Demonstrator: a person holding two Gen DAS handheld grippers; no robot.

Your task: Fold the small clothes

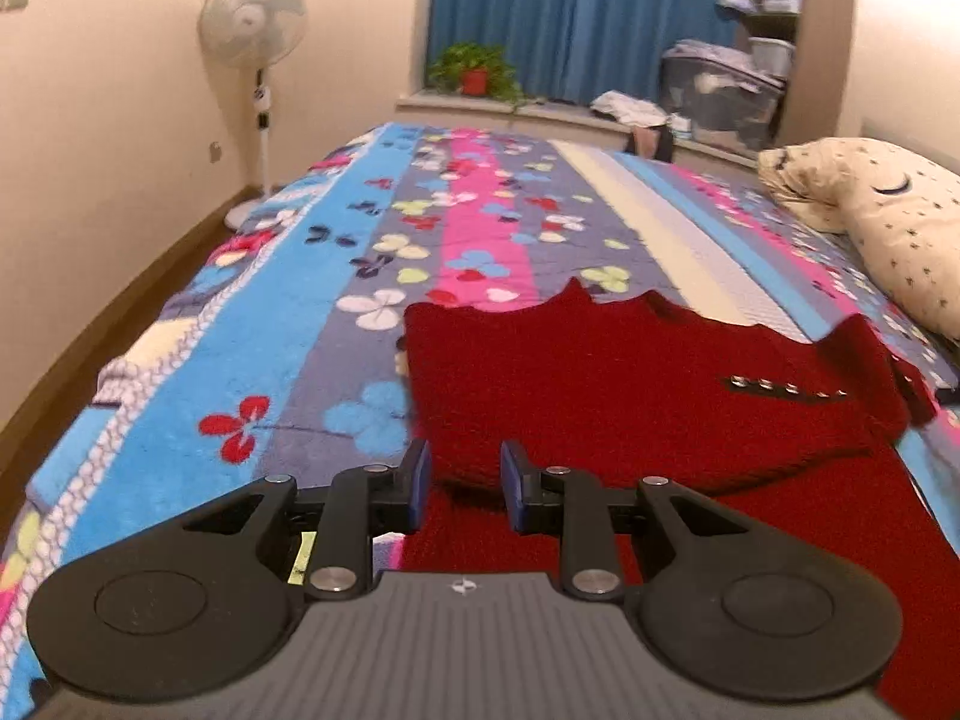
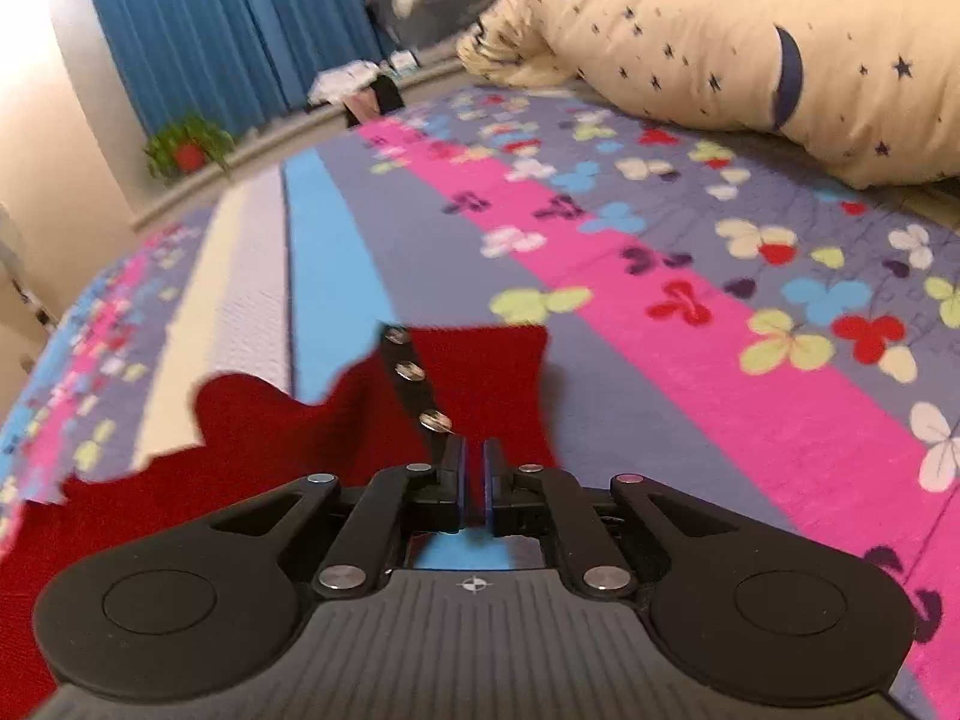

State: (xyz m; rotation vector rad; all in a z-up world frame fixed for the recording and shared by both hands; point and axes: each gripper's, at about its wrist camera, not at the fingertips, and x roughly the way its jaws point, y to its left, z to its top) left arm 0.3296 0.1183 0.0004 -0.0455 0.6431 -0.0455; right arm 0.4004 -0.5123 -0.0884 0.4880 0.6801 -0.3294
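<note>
A dark red knitted garment (image 1: pixel 600 396), with a black strip of metal snaps (image 2: pixel 414 372), is spread on the bed (image 1: pixel 288 276) near its front edge. The left gripper (image 1: pixel 465 480) is held partly spread over the knit, nothing pinched. The right gripper (image 2: pixel 474 480) is nearly pressed together, pinching red fabric.
</note>
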